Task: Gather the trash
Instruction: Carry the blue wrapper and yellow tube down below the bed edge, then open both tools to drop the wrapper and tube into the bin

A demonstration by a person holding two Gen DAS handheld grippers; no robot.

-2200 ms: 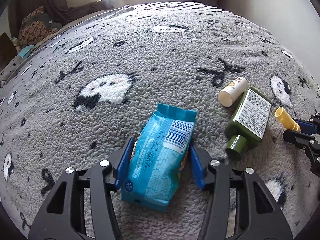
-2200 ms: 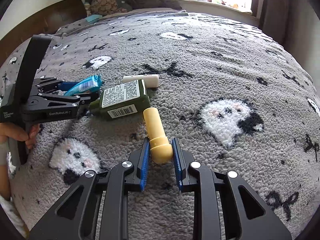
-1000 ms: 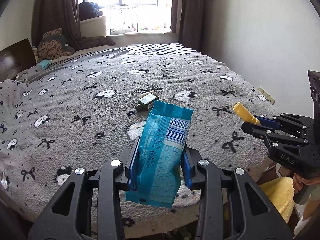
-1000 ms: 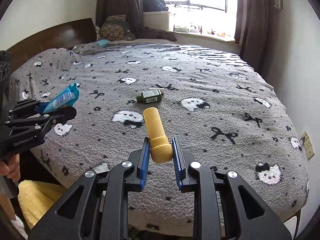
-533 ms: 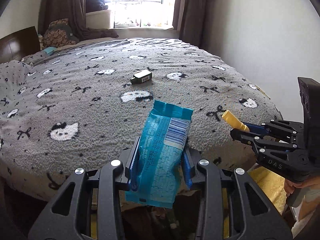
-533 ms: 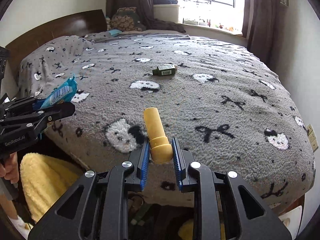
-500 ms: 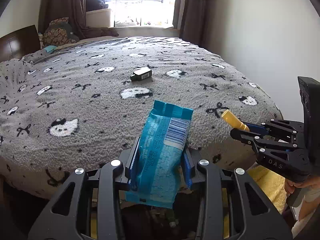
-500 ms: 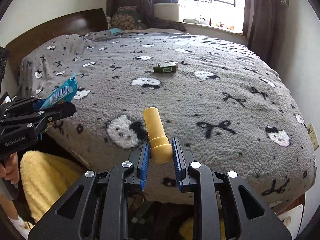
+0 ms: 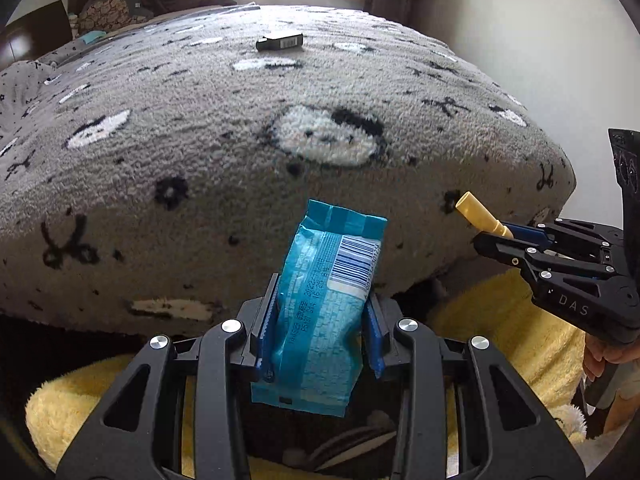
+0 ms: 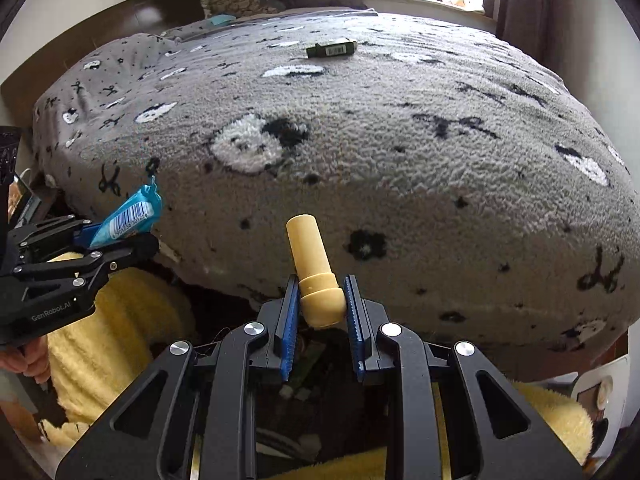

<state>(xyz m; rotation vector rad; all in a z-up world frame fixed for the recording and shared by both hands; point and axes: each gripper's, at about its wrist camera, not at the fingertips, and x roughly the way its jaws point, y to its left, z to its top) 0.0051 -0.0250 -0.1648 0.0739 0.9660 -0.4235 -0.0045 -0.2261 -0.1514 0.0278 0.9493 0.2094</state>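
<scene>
left gripper (image 9: 320, 332) jaws clamped on blue snack wrapper (image 9: 324, 308), right gripper (image 10: 320, 320) on yellow tube (image 10: 314, 272); tube's rounded end could slip out

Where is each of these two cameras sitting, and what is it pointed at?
Left wrist: on the left gripper, facing the bed's end; it clamps a blue wrapper; a hand shows at right.
Right wrist: on the right gripper, clamping a yellow tube; fingers show at left.
Shared: grey blanket, green bottle, each other's gripper.
</scene>
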